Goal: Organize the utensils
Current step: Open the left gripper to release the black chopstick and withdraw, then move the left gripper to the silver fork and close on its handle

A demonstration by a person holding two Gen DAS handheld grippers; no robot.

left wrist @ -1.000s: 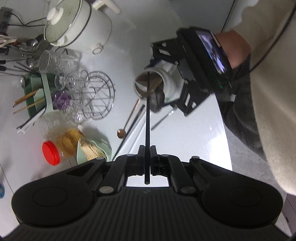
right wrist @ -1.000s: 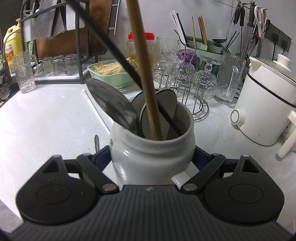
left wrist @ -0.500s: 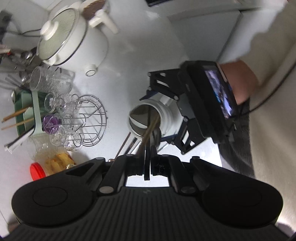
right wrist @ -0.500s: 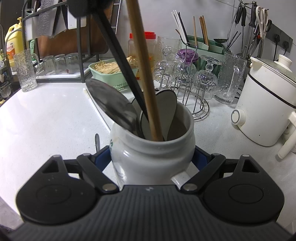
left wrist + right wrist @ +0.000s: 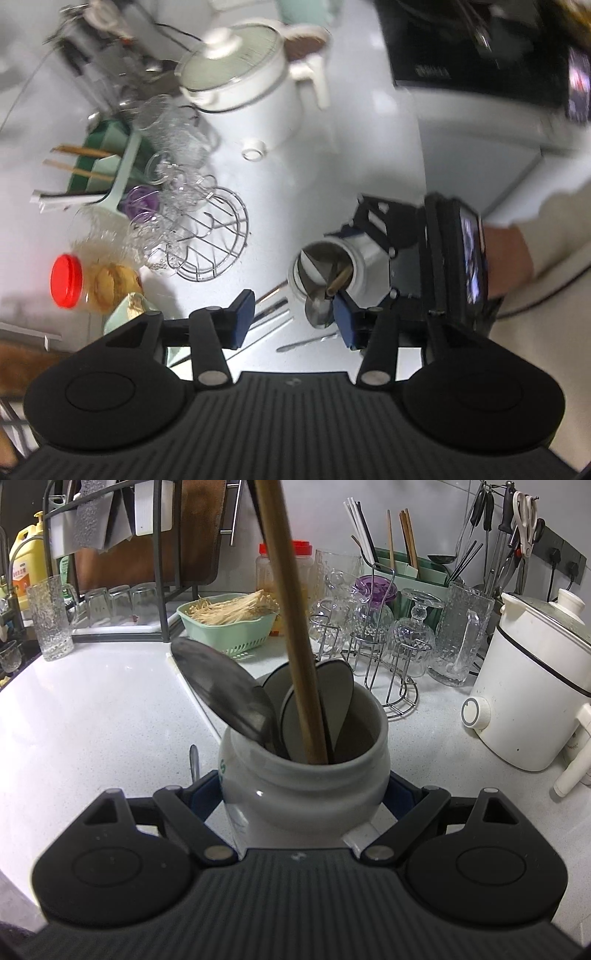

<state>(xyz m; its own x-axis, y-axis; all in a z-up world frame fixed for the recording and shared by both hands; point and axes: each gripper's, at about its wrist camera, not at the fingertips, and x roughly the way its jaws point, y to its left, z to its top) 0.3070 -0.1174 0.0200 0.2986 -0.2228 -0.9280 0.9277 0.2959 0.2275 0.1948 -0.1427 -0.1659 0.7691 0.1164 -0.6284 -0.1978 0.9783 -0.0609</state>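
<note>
Utensils (image 5: 306, 686) upright in jar (image 5: 306, 794), clamped by right gripper (image 5: 306, 801).

black hand-held gripper (image 5: 293, 321), blue pads (image 5: 242, 319), ribbed body.

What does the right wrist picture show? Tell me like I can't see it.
The right gripper squeezes a white jar holding spoons and a wooden stick. Behind it on the counter are glasses and a white cooker.

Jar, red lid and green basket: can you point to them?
jar (image 5: 306, 794): right wrist view, on its white belly.
red lid (image 5: 66, 280): left wrist view, middle of the lid.
green basket (image 5: 236, 633): right wrist view, on its front wall.
</note>
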